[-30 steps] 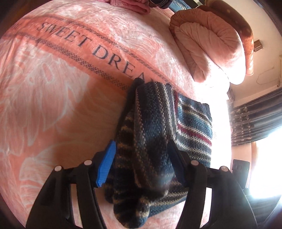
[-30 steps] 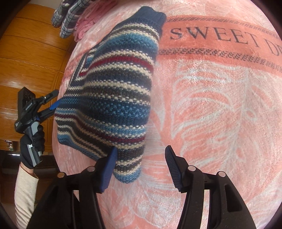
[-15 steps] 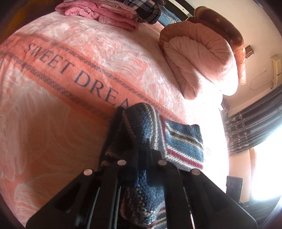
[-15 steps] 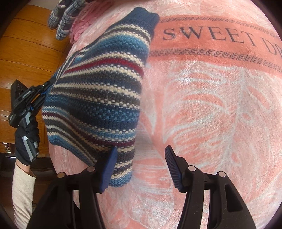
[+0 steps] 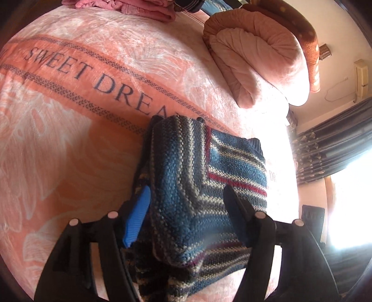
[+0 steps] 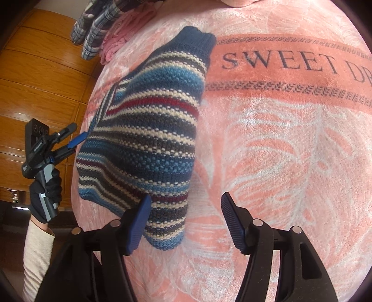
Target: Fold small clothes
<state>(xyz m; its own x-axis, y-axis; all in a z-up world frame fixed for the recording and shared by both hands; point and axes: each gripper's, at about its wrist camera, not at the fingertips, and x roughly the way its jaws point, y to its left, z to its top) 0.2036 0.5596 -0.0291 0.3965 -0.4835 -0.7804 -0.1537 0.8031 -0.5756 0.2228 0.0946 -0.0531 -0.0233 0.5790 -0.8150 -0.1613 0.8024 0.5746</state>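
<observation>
The striped sweater (image 6: 144,130) lies part-folded on the pink blanket (image 6: 290,151) of the bed, near its edge. The left gripper (image 5: 186,209) has its fingers spread wide with the sweater's thick fold between them but not pinched, and the right gripper (image 6: 184,206) is spread wide too, with nothing in it, beside the sweater's lower corner. With nothing holding it, the thick knit could flop open, or a finger could catch the wool and pull the fold crooked.

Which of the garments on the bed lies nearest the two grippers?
The striped blue knitted sweater, lying between the fingers of the left gripper. The pink folded garment and the checked plaid garment sit at the far edge.
</observation>
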